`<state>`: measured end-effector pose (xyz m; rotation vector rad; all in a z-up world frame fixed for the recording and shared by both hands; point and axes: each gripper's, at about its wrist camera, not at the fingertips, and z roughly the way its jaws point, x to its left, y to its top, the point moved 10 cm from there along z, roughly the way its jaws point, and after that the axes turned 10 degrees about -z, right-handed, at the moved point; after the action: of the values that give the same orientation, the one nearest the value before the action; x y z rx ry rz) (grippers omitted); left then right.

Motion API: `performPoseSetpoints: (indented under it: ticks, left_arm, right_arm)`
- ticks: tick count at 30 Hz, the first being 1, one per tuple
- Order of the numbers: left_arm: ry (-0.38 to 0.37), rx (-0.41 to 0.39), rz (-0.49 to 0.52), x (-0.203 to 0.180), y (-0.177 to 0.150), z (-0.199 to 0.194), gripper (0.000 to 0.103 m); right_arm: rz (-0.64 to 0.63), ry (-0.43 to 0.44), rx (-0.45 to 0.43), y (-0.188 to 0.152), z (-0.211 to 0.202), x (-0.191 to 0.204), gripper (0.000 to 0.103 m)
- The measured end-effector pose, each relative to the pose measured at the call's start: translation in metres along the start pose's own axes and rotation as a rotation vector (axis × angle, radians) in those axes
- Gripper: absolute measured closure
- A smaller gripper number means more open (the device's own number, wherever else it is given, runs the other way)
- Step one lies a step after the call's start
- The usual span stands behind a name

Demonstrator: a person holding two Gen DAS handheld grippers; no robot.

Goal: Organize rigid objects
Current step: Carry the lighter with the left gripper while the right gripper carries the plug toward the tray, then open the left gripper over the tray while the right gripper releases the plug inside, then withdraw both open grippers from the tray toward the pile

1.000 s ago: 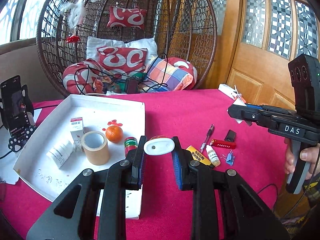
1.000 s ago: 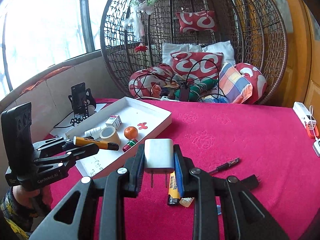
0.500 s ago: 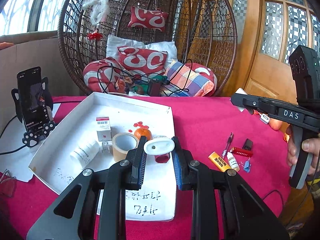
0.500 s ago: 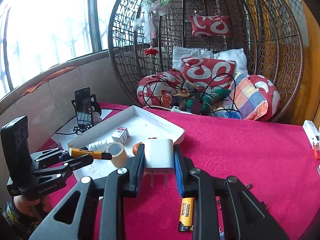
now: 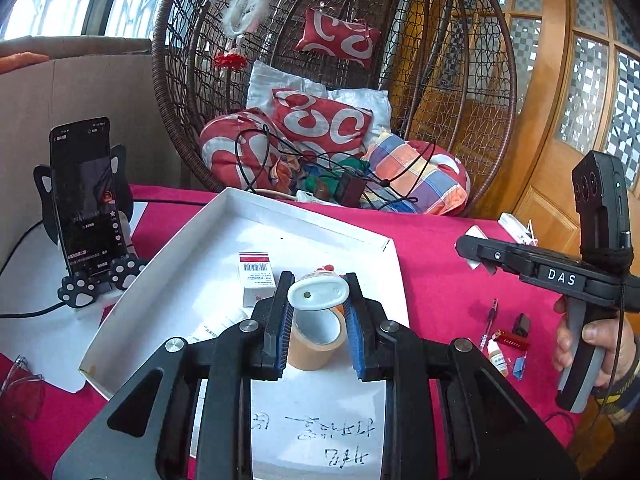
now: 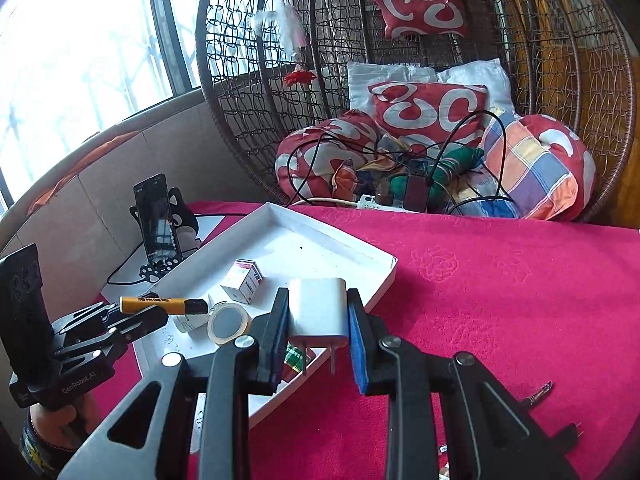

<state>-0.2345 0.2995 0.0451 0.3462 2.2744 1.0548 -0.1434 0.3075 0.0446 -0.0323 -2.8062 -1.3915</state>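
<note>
My left gripper (image 5: pixel 318 285) is shut on a yellow pen-shaped thing with a black tip (image 6: pixel 164 302); its white oval end (image 5: pixel 318 295) faces the left wrist camera. It hangs over the white tray (image 5: pixel 240 200), just above a tan tape roll (image 5: pixel 316 340). My right gripper (image 6: pixel 318 297) is shut on a white plug charger (image 6: pixel 318 312), prongs down, above the tray's near right rim (image 6: pixel 384 276). In the tray lie a small red-and-white box (image 6: pixel 244 280), a white bottle (image 6: pixel 186 322) and the tape roll (image 6: pixel 228 322). A hand holds each gripper's handle.
A phone on a paw-shaped stand (image 5: pixel 86 200) stands left of the tray. On the red tablecloth at the right lie a pen (image 5: pixel 490 320), a red lighter (image 5: pixel 512 338) and a small dropper bottle (image 5: pixel 496 356). A wicker hanging chair (image 6: pixel 400 60) with cushions stands behind the table.
Both grippers have travelled left from the loose items toward the tray. The left one now hangs over the tape roll; the right one has reached the tray's near edge. Both grips are unchanged.
</note>
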Motion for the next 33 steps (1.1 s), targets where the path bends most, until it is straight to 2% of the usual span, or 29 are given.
performPoseSetpoints:
  ticks: [4,9,15,16,18,19,20,21,22,23,24,26,28,29,33]
  left_arm:
    - [0.027,-0.004,-0.043,0.019,0.019,0.013,0.08]
    - [0.029,0.035,-0.071,0.02,0.024,0.046,0.08]
    - [0.112,0.05,-0.124,0.03,0.016,0.073,0.08]
    - [0.116,0.049,-0.13,0.031,0.014,0.074,0.077]
    - [0.131,0.05,-0.136,0.034,0.012,0.075,0.065]
    - [0.144,0.045,-0.143,0.037,0.011,0.074,0.049]
    - [0.166,0.034,-0.156,0.042,0.011,0.072,0.04]
    - [0.189,0.022,-0.173,0.047,0.012,0.069,0.035]
    - [0.196,0.013,-0.19,0.051,0.013,0.065,0.022]
    - [0.194,0.003,-0.208,0.054,0.013,0.062,0.012]
    - [0.202,-0.015,-0.222,0.057,0.013,0.056,0.01]
    - [0.224,-0.037,-0.226,0.058,0.011,0.047,0.0]
    - [0.238,-0.043,-0.225,0.056,0.004,0.04,0.0]
    - [0.231,-0.04,-0.223,0.052,0.0,0.038,0.0]
    - [0.166,-0.045,-0.256,0.036,-0.012,0.024,0.0]
  right_arm:
    - [0.018,0.025,0.015,0.0,0.023,0.006,0.077]
    - [0.051,0.036,0.037,-0.002,0.058,0.01,0.077]
    - [0.101,0.01,0.061,-0.006,0.095,0.01,0.076]
    - [0.106,0.002,0.061,-0.007,0.097,0.01,0.076]
    - [0.095,-0.002,0.048,-0.008,0.096,0.014,0.075]
    - [0.078,-0.001,0.044,-0.008,0.096,0.017,0.075]
    - [0.066,0.006,0.042,-0.007,0.095,0.021,0.066]
    - [0.061,0.02,0.036,-0.007,0.093,0.025,0.044]
    - [0.063,0.019,0.022,-0.006,0.09,0.025,0.037]
    - [0.064,0.022,0.002,-0.005,0.085,0.026,0.018]
    - [0.06,0.023,-0.021,-0.004,0.08,0.027,0.013]
    - [0.042,0.012,-0.055,-0.003,0.069,0.029,0.013]
    - [0.013,0.009,-0.089,-0.004,0.055,0.033,0.007]
    - [-0.007,-0.001,-0.106,-0.004,0.047,0.036,0.0]
    - [-0.071,-0.055,-0.164,-0.007,0.011,0.042,0.0]
